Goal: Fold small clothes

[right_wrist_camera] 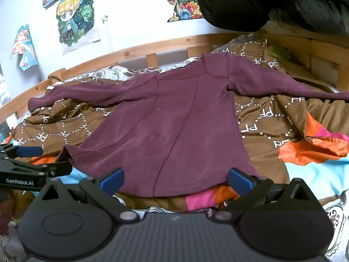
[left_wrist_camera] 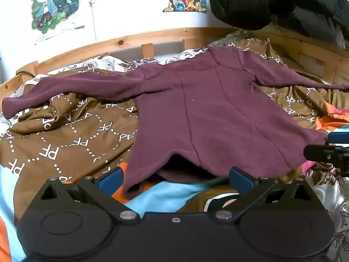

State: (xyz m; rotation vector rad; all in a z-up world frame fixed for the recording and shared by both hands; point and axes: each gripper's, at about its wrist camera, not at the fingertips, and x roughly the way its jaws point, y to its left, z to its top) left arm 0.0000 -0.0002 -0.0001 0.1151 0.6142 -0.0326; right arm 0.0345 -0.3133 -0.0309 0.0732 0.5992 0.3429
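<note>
A long-sleeved maroon fleece top (left_wrist_camera: pixel 196 113) lies spread flat on the brown patterned bedcover (left_wrist_camera: pixel 65 135), sleeves out left and right, hem nearest. The left gripper (left_wrist_camera: pixel 175 180) and right gripper (right_wrist_camera: pixel 175 181) both hang spread wide at the near hem, pinching nothing. Each should probably pinch a hem corner through both layers, then lift evenly so the fold stays square.

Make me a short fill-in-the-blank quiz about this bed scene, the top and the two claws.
1. The maroon top lies with both ____ spread out.
2. It rests on a brown blanket printed with the letters ____.
3. The left claw and the right claw both have ____ fingertips.

Missing words: sleeves; PF; blue
</note>
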